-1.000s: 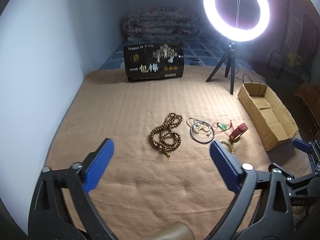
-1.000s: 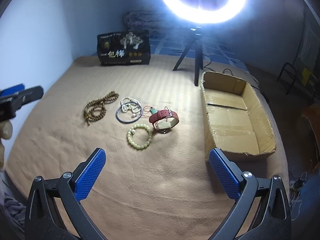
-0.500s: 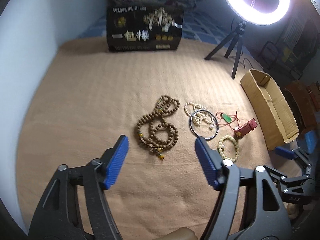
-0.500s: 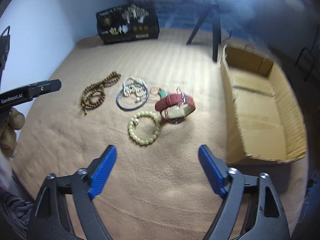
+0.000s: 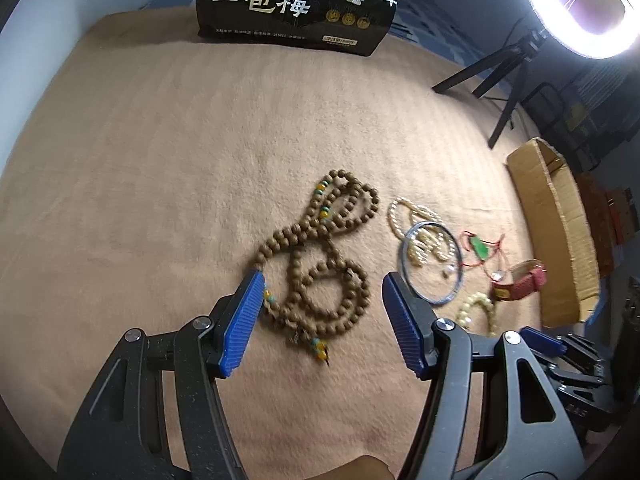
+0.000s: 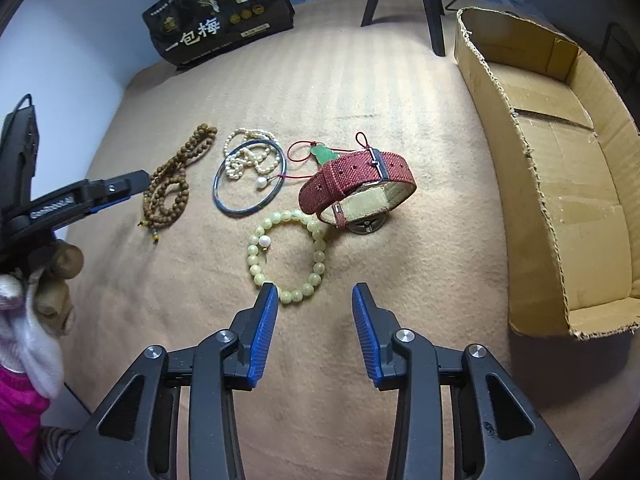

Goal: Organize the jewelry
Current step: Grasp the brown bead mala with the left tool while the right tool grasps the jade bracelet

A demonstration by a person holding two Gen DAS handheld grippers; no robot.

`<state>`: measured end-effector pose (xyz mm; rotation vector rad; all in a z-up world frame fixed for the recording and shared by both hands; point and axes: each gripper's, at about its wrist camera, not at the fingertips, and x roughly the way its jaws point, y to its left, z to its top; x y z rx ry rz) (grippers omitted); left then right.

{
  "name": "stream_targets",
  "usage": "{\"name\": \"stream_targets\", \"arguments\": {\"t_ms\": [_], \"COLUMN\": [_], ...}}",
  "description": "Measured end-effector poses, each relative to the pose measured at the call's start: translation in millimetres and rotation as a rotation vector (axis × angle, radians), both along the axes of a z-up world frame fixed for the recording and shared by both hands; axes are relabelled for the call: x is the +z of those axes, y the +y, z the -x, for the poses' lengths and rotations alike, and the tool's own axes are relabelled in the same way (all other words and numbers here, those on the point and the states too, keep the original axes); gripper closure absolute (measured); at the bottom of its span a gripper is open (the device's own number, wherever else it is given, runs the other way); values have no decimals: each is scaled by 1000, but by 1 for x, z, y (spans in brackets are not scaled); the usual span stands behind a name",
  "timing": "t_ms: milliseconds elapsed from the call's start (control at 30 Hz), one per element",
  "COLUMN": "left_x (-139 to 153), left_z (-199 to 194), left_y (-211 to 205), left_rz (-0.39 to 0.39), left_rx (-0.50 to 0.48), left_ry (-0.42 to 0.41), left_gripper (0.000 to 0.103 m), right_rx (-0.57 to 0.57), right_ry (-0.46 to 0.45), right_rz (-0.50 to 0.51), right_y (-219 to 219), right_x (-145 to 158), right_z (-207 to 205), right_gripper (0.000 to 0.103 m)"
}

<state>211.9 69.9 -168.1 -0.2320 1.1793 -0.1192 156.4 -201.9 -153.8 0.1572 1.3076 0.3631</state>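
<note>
— Tan blanket [image 5: 160,160] is spread under everything. Where is the jewelry laid?

— A brown bead necklace [image 5: 320,256] is seen between the wide-parted blue pads of the left gripper [image 5: 320,320]; nothing is held. Beside it a metal bangle [image 6: 250,178], a pearl strand [image 6: 244,156] and a red watch [image 6: 356,184] are set.

— And the right gripper [image 6: 314,330]?

— It is held open, empty, just short of a pale bead bracelet [image 6: 288,256]. A cardboard box [image 6: 560,184] is placed to the right.

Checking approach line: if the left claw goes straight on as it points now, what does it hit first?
Most likely the brown bead necklace: it lies between the open left claw fingers, directly ahead on the blanket. Height above it is unclear.
</note>
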Motion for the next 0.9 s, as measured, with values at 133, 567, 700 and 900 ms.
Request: {"name": "stream_targets", "arguments": {"t_ms": [133,567,700,900], "left_x": [-6,-33,-35,-38], "left_z": [-13,-31,-30,-26], "left_y": [0,-7,-10,-18], "left_rz": [-48,-72,-79,-103], "left_rx": [-4,-61,-59,-65], "left_ry": [10,72,63,54], "left_gripper": [39,32,32,34], "right_rx": [13,-8,-4,-19], "right_ry": [-8,25,26,28], "right_rz": [15,20,37,70], "right_y": [4,9,14,21], "right_x": [0,-15,-18,-25], "right_z": [-3,-14,-18,-26], "right_gripper": [66,73,76,81]}}
